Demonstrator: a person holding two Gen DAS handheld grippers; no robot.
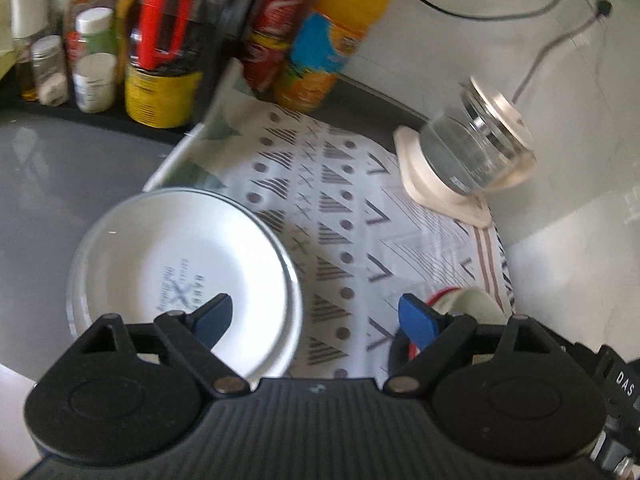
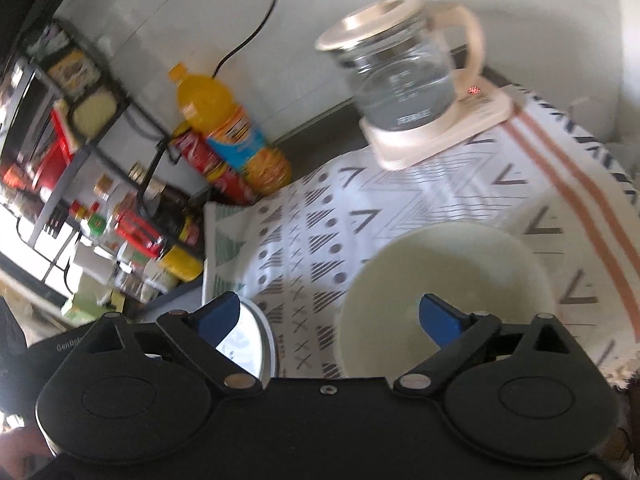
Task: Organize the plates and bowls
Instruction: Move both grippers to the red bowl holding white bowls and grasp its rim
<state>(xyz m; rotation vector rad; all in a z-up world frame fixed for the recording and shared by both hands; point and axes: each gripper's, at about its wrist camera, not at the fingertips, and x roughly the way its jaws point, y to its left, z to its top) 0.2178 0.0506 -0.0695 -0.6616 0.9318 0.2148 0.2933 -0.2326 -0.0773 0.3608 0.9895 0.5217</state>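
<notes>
My left gripper (image 1: pixel 316 316) has its jaws wide apart and holds nothing. Under it I see a stack of white plates (image 1: pixel 184 276) on the patterned cloth (image 1: pixel 340 208), at the cloth's left edge. My right gripper (image 2: pixel 328 318) is spread wide too, and empty. Only its camera shows the whole pale bowl (image 2: pixel 448 292), sitting on the cloth below my right finger. The left camera catches just a bit of that bowl. Both cameras see the glass kettle (image 2: pixel 404 76) and the orange bottle (image 1: pixel 336 36) at the back.
</notes>
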